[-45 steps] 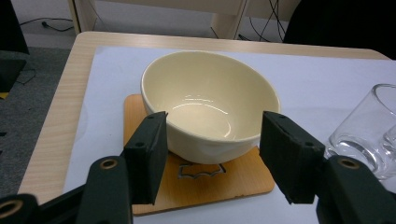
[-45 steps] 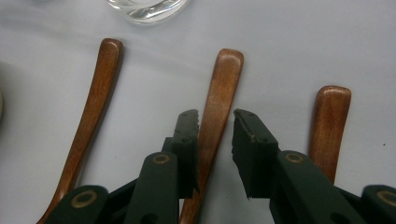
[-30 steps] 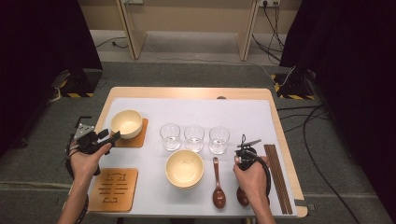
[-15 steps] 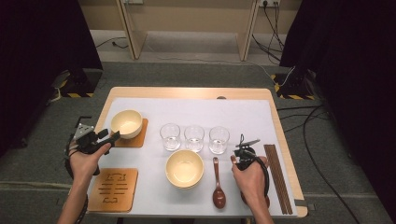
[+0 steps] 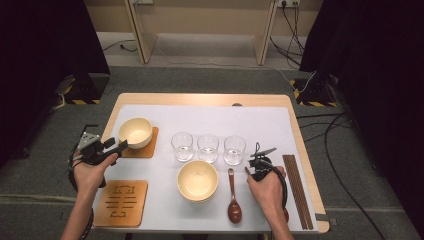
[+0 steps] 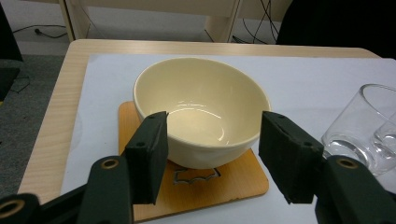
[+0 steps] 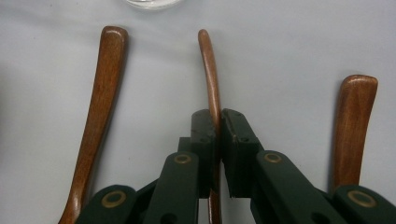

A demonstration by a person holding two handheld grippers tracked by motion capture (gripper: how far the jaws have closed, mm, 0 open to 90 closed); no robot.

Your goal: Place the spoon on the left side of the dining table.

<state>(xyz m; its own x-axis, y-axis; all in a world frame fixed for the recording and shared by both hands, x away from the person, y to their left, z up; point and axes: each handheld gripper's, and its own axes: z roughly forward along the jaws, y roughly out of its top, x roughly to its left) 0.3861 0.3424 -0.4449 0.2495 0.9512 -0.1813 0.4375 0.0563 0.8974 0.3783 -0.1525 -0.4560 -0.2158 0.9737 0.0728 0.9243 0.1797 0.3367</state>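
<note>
**Right fingers clamped on spoon handle; left fingers wide at bowl**

Your right gripper (image 7: 215,135) has just been closing, and its fingers (image 7: 203,140) now pinch the thin handle of the middle spoon (image 7: 211,79). That spoon lies on the surface between two other wooden spoons, one to the left (image 7: 100,93) and one to the right (image 7: 352,121). Grip sits well down the handle. Lift straight up and level so the far end does not drag or knock its neighbours or the glass (image 5: 234,149) ahead.

Your left gripper (image 6: 212,144) stands wide open, fingers (image 6: 152,154) either side of the bowl (image 6: 201,107) on its coaster (image 6: 233,186). No pad presses on it. Keep that hand quiet while the right one lifts.

The surface (image 5: 165,112) is white-covered on a wooden frame. It carries three glasses in a row, a second bowl (image 5: 197,180), a bare coaster (image 5: 121,202) and chopsticks (image 5: 297,190) at the right edge. Around it are grey floor, loose cables and dark curtains.
</note>
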